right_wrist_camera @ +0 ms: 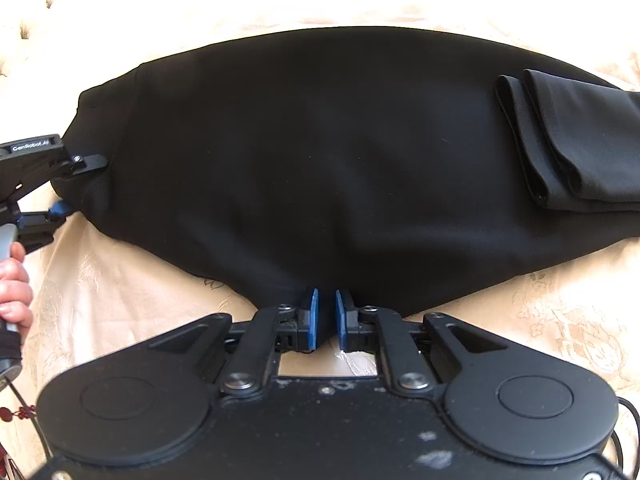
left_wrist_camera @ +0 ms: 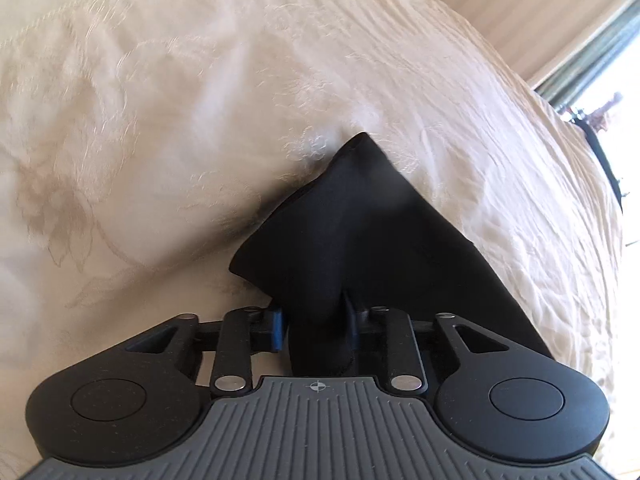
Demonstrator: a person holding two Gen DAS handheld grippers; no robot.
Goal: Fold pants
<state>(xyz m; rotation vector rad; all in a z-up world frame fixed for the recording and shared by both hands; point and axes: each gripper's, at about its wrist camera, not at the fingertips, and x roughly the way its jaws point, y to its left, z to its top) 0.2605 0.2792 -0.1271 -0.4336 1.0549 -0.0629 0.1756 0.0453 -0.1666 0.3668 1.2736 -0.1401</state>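
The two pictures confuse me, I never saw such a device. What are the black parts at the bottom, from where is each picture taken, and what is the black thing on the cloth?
Each picture comes from a camera mounted on a hand-held gripper, looking forward along its two fingers. A person holds one gripper in each hand; no robot is present. The left wrist view shows the left gripper closed on a corner of the black pants. The right wrist view shows the right gripper pinching the near edge of the same pants, which lie spread on a cream patterned bedspread. At its left edge you see the other gripper and the person's hand.
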